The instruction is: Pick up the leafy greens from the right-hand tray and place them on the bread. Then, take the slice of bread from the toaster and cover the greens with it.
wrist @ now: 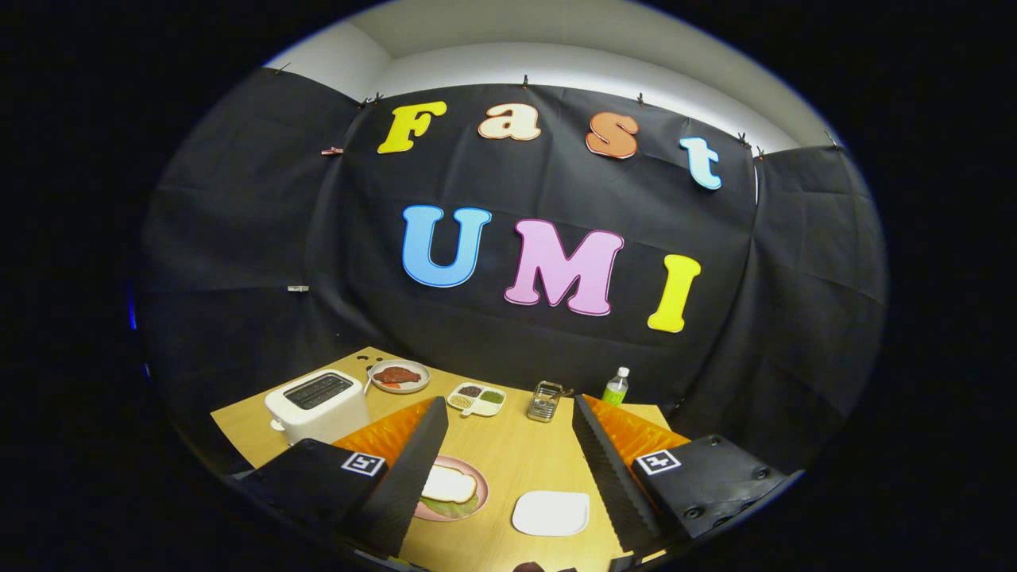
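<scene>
Wide apart and gripping nothing, my hand-held gripper (508,477) hovers over the wooden counter (508,453). Between its ridged fingers, a bread slice (450,485) covers leafy greens (446,507) on a round pink plate (480,485), beside a white square tray (551,512). Beyond stand a boxy white toaster (318,405), a divided dish (477,399) and a bottle (615,387).

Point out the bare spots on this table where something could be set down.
Bare wood runs between the open gripper's fingers, from the pink plate and white tray up to the divided dish and metal basket. The toaster and meat plate crowd the far left.
</scene>
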Demonstrator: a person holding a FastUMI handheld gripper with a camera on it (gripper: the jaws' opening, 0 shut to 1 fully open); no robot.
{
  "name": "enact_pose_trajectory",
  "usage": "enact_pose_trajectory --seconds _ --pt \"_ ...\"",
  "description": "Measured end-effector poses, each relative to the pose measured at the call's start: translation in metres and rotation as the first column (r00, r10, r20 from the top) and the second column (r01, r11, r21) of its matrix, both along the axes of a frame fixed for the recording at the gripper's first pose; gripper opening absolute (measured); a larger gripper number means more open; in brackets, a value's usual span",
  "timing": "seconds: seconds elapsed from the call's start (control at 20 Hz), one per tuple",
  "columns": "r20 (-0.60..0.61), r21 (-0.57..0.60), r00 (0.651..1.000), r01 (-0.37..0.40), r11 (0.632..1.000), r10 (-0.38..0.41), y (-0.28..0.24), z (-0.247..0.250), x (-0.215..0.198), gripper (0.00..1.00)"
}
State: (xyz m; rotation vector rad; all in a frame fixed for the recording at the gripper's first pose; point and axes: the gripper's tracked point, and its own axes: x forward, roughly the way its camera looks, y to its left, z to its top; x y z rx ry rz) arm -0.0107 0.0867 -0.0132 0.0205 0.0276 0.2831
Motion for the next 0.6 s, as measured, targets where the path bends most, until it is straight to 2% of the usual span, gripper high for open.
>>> enact_pose_trajectory --seconds 0.1,0.4,0.6 --pt "0.020 -0.028 1.000 -0.014 1.000 0.014 -0.015 0.004 0.006 0.98" --pt "0.039 0.014 0.999 -0.037 0.999 0.036 -0.033 0.020 0.018 0.98" --pt "0.022 0.001 1.000 0.001 1.000 -0.001 -0.038 0.012 0.028 0.98"
